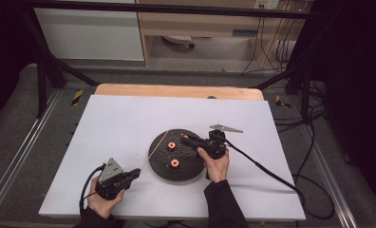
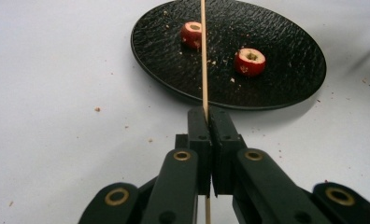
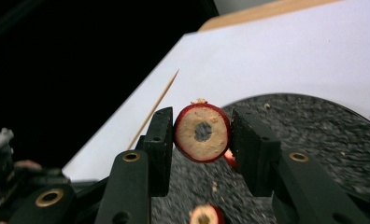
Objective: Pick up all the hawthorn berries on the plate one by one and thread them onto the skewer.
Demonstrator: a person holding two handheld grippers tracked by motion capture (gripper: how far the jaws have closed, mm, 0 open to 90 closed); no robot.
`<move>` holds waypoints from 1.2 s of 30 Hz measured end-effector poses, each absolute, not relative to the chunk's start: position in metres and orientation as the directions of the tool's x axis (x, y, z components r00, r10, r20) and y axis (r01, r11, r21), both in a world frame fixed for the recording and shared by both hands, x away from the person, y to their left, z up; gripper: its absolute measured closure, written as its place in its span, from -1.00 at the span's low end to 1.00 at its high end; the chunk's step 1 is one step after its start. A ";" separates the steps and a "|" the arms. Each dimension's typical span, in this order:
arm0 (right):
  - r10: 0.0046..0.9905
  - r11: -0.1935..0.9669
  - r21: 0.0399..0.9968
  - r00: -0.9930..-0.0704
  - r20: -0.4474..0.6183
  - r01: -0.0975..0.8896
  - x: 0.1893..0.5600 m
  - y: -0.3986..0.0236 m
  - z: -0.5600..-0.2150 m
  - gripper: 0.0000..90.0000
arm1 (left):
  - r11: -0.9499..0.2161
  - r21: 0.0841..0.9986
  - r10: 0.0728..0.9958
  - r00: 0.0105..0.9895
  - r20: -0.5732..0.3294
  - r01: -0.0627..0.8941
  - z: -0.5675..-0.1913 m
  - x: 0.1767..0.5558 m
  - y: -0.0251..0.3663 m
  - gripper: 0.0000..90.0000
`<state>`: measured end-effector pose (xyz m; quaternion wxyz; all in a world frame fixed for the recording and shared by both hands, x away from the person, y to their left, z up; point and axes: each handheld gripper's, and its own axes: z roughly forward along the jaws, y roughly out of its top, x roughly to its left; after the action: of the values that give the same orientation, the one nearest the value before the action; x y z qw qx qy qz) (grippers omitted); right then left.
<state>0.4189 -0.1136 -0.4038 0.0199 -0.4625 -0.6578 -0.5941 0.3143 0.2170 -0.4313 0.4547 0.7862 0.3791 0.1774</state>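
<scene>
A black round plate (image 1: 186, 171) lies mid-table with two cored red fruit pieces (image 1: 171, 146) (image 1: 175, 164) on it. My right gripper (image 1: 186, 140) hovers over the plate's upper right, shut on a third cored red fruit piece (image 3: 192, 142) whose hole faces the camera. At the lower left, my left gripper (image 1: 136, 174) is shut on a thin wooden skewer (image 1: 155, 149) that slants up over the plate's left edge. In the left gripper view the skewer (image 2: 204, 56) runs straight up from the closed jaws (image 2: 207, 114) across the plate (image 2: 276, 79). The skewer's tip (image 3: 155, 109) lies left of the held fruit.
A white sheet (image 1: 129, 118) covers the wooden table (image 1: 176, 90). Crumbs are scattered on the plate and the sheet. Cables trail from both grippers, the right one (image 1: 271, 175) across the sheet's right side. A black frame surrounds the table.
</scene>
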 end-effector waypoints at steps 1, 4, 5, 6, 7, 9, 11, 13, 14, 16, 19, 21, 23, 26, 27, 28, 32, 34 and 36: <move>0.584 -0.152 0.765 -0.568 0.580 0.626 0.419 -0.112 -0.405 0.35 | -0.296 0.851 0.759 0.648 -0.067 0.434 -0.431 0.314 0.217 0.96; 0.567 -0.249 0.759 -0.544 0.618 0.602 0.419 -0.108 -0.407 0.35 | -0.288 0.855 0.761 0.645 -0.069 0.431 -0.432 0.313 0.216 0.96; 0.567 -0.249 0.759 -0.544 0.618 0.602 0.419 -0.108 -0.407 0.35 | -0.286 0.856 0.760 0.646 -0.071 0.431 -0.432 0.312 0.216 0.96; 0.567 -0.290 0.758 -0.533 0.628 0.584 0.419 -0.106 -0.407 0.35 | -0.287 0.856 0.759 0.647 -0.071 0.430 -0.432 0.312 0.215 0.96; 0.567 -0.290 0.758 -0.533 0.628 0.584 0.419 -0.106 -0.407 0.35 | -0.291 0.855 0.757 0.650 -0.070 0.430 -0.433 0.312 0.215 0.96; 0.564 -0.326 0.752 -0.520 0.641 0.573 0.419 -0.105 -0.407 0.35 | -0.286 0.855 0.756 0.650 -0.077 0.433 -0.433 0.312 0.214 0.96; 0.565 -0.351 0.754 -0.517 0.643 0.555 0.419 -0.105 -0.408 0.35 | -0.283 0.854 0.754 0.651 -0.082 0.436 -0.434 0.312 0.213 0.96; 0.562 -0.374 0.751 -0.511 0.650 0.544 0.420 -0.104 -0.408 0.35 | -0.284 0.854 0.753 0.653 -0.083 0.435 -0.435 0.311 0.211 0.96; 0.558 -0.388 0.748 -0.509 0.656 0.538 0.420 -0.104 -0.408 0.35 | -0.282 0.856 0.753 0.653 -0.083 0.434 -0.435 0.311 0.211 0.96; 0.544 -0.430 0.738 -0.502 0.672 0.520 0.422 -0.103 -0.409 0.35 | -0.278 0.858 0.753 0.653 -0.084 0.431 -0.435 0.310 0.210 0.96; 0.532 -0.473 0.725 -0.494 0.688 0.500 0.424 -0.102 -0.410 0.35 | -0.271 0.860 0.751 0.654 -0.092 0.432 -0.435 0.309 0.209 0.96; 0.520 -0.500 0.715 -0.491 0.700 0.490 0.426 -0.101 -0.411 0.35 | -0.269 0.861 0.749 0.656 -0.094 0.431 -0.435 0.308 0.208 0.96; 0.512 -0.514 0.708 -0.489 0.707 0.485 0.426 -0.100 -0.412 0.36 | -0.268 0.863 0.747 0.657 -0.095 0.429 -0.435 0.308 0.207 0.96; 0.493 -0.558 0.687 -0.480 0.726 0.466 0.426 -0.098 -0.414 0.35 | -0.264 0.866 0.746 0.659 -0.096 0.425 -0.435 0.307 0.206 0.96; 0.493 -0.558 0.687 -0.480 0.726 0.466 0.426 -0.098 -0.414 0.35 | -0.263 0.866 0.746 0.659 -0.096 0.424 -0.435 0.307 0.205 0.96; 0.485 -0.568 0.680 -0.479 0.731 0.463 0.427 -0.098 -0.414 0.35 | -0.263 0.867 0.745 0.660 -0.096 0.423 -0.435 0.307 0.204 0.96; 0.465 -0.592 0.663 -0.478 0.745 0.458 0.427 -0.094 -0.415 0.36 | -0.259 0.870 0.742 0.663 -0.099 0.420 -0.435 0.306 0.201 0.96; 0.456 -0.600 0.659 -0.483 0.747 0.454 0.426 -0.092 -0.414 0.36 | -0.257 0.872 0.741 0.665 -0.098 0.416 -0.435 0.306 0.200 0.96; 0.440 -0.615 0.647 -0.485 0.756 0.450 0.426 -0.088 -0.414 0.36 | -0.256 0.874 0.740 0.666 -0.098 0.413 -0.435 0.305 0.199 0.96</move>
<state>0.4262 -0.0877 -0.4138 0.0031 -0.5075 -0.4385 -0.7417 0.3052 0.1988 -0.4352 0.4830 0.7744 0.3722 0.1689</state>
